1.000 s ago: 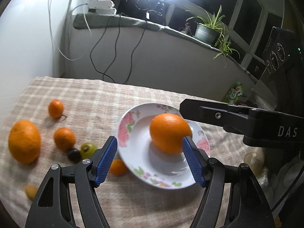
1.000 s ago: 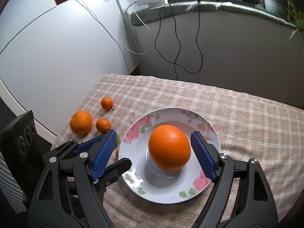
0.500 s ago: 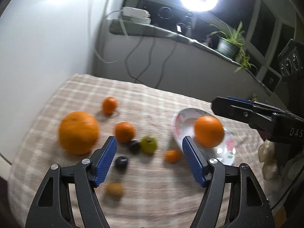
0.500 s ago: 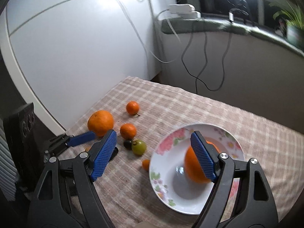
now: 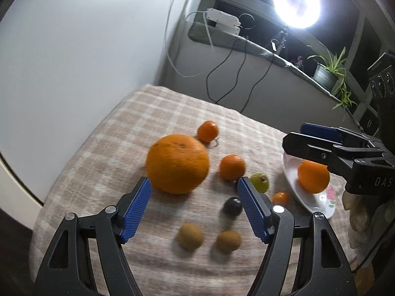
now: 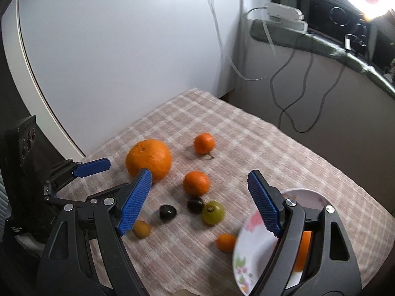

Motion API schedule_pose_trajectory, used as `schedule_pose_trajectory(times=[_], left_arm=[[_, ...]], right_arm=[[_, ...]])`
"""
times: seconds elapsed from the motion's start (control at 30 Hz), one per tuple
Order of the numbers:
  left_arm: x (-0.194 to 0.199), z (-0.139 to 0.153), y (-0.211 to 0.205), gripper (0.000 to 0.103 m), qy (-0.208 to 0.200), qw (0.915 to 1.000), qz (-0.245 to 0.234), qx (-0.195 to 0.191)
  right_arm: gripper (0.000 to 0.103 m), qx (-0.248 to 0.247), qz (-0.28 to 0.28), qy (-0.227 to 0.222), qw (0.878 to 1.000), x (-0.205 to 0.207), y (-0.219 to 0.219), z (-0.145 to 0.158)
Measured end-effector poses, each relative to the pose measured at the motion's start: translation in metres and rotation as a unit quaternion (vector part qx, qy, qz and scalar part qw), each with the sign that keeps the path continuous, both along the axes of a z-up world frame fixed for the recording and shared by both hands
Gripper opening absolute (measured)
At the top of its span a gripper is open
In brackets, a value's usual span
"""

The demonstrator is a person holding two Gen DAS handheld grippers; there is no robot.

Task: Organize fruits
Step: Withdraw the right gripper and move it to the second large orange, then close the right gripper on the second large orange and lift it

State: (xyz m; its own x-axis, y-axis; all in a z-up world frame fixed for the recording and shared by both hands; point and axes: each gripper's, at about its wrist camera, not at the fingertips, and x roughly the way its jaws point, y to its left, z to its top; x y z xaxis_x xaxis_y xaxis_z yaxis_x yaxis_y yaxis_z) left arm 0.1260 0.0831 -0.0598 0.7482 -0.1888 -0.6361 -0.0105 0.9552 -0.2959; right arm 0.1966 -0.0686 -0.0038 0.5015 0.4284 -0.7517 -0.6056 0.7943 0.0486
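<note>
1. Hovering over the table (image 5: pixel 116 133) with its checked cloth, the left gripper (image 5: pixel 193 207) has its blue jaws apart and opening, nothing pinched; the big orange (image 5: pixel 177 164) sits just past its fingertips, near the table's left edge, not touched.
2. Right gripper (image 6: pixel 198 198) is spread wide too, empty between the pads; it hangs above the loose fruit in the middle of the cloth.
3. Flowered plate (image 5: pixel 296 192) sits toward the right edge of the table; one orange in the plate (image 5: pixel 313 176) rests on it; in the right wrist view the plate (image 6: pixel 251 234) is partly behind that gripper's right finger.
4. Loose stuff on the cloth: a small mandarin with a stem (image 5: pixel 208 131) toward the far edge; another mandarin (image 5: pixel 232 167) nearer the middle; a green fruit (image 5: pixel 259 183) just beside the mandarin; a dark fruit (image 5: pixel 232 206) near that; a tiny orange fruit (image 5: pixel 280 198) close to the plate rim, can't tell if touching.
5. Two brown round fruits (image 5: pixel 190 236) lie side by side toward the near edge; a bit blurry.
6. Behind the table: a ring light (image 5: pixel 296 5) glaring, a potted plant (image 5: pixel 327 72) on the sill, cables hanging down.
</note>
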Motion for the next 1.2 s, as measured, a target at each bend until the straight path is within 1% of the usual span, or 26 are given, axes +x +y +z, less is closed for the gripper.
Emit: schedule_pose_trajectory(times=[0.2, 0.37, 0.5, 0.67, 0.8, 1.13, 1.2], left_arm=[[0.006, -0.011, 0.015, 0.073, 0.013, 0.9996, 0.004, -0.027], [0.013, -0.019, 0.023, 0.073, 0.022, 0.9985, 0.002, -0.05], [0.02, -0.026, 0.025, 0.073, 0.031, 0.9973, -0.004, -0.066], [0.027, -0.028, 0.024, 0.073, 0.036, 0.9965, -0.013, -0.075], [0.032, -0.03, 0.026, 0.073, 0.039, 0.9957, -0.015, -0.083], [0.042, -0.038, 0.03, 0.073, 0.053, 0.9936, -0.016, -0.098], [0.044, -0.039, 0.03, 0.071, 0.055, 0.9936, -0.015, -0.097]], right_arm=[[0.083, 0.01, 0.019, 0.041, 0.999, 0.016, 0.025, -0.016], [0.083, 0.031, 0.025, 0.092, 0.995, 0.033, 0.041, -0.031], [0.077, 0.044, 0.03, 0.129, 0.99, 0.043, 0.053, -0.044], [0.074, 0.045, 0.03, 0.156, 0.986, 0.052, 0.064, -0.057], [0.071, 0.057, 0.028, 0.183, 0.981, 0.06, 0.068, -0.068], [0.071, 0.089, 0.032, 0.227, 0.969, 0.07, 0.078, -0.077], [0.066, 0.098, 0.038, 0.236, 0.966, 0.071, 0.081, -0.079]])
